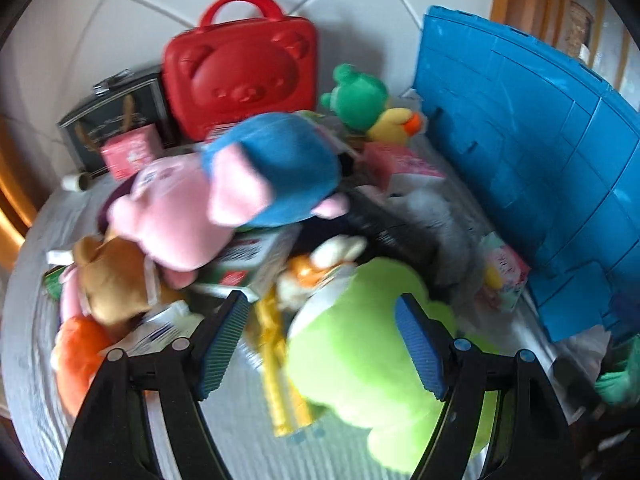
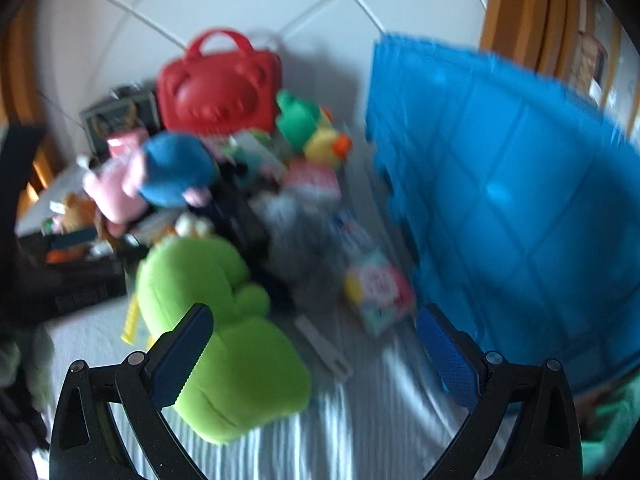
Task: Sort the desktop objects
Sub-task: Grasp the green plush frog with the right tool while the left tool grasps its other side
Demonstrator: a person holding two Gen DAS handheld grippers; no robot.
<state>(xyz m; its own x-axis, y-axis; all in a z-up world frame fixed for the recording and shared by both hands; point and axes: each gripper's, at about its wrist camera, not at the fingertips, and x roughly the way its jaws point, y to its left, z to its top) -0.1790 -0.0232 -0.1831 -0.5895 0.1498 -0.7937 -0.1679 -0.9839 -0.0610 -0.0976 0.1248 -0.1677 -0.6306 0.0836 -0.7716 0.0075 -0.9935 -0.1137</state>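
Left tongs [image 1: 324, 344]: spread, empty, over the lime-green plush [image 1: 360, 352].
Right tongs [image 2: 316, 352]: spread, empty, above striped worktop [image 2: 360, 432].
Toy heap: blue-and-pink plush [image 1: 276, 168], brown bear [image 1: 108, 276], small boxes, piled mid-worktop.
Red bear case [image 1: 240, 68]: upright behind the heap.
Blue crate [image 1: 532, 152]: right of the heap.
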